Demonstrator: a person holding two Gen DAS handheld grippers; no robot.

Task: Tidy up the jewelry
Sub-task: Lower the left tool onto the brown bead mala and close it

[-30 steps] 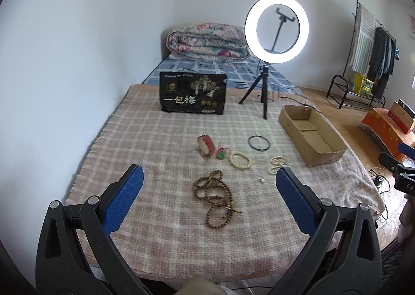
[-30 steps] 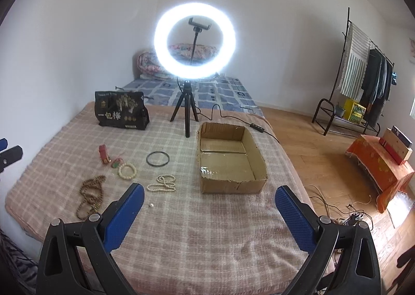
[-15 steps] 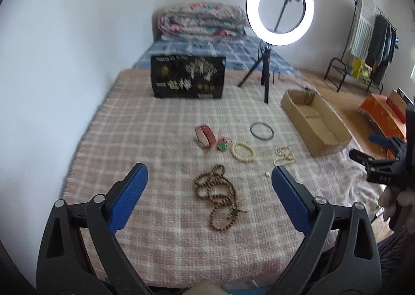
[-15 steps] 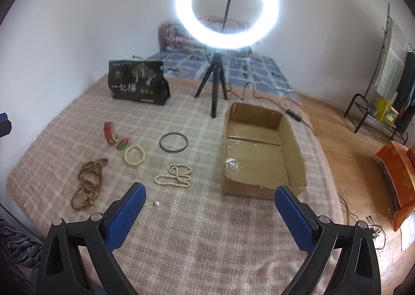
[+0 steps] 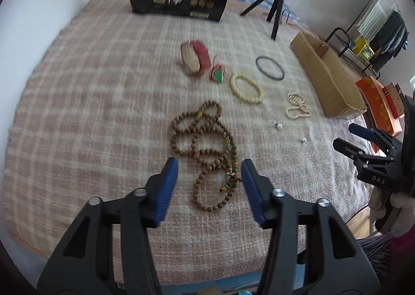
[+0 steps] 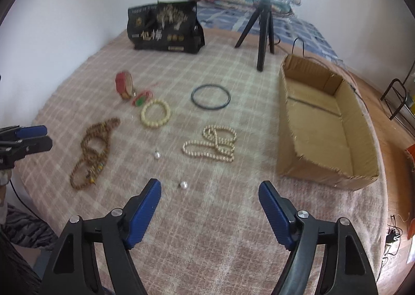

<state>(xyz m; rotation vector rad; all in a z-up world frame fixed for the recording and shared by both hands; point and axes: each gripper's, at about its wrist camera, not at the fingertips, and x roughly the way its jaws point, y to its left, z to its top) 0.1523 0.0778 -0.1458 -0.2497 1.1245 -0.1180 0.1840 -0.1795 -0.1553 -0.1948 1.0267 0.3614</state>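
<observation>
Box: cardboard box (image 6: 324, 126) waits empty at the blanket's (image 6: 233, 243) right edge.
Beads: brown bead necklace (image 5: 207, 149) sprawls near the front edge.
Left gripper (image 5: 209, 173): jaws apart, straddling its tail; pinch several strands together.
Right gripper (image 6: 209, 191): spread wide, holding nothing.

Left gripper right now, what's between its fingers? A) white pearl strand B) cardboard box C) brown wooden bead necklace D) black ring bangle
C: the open left gripper has its blue fingers on either side of the lower loops of the brown wooden bead necklace, which lies on the plaid blanket, not yet pinched.
</observation>
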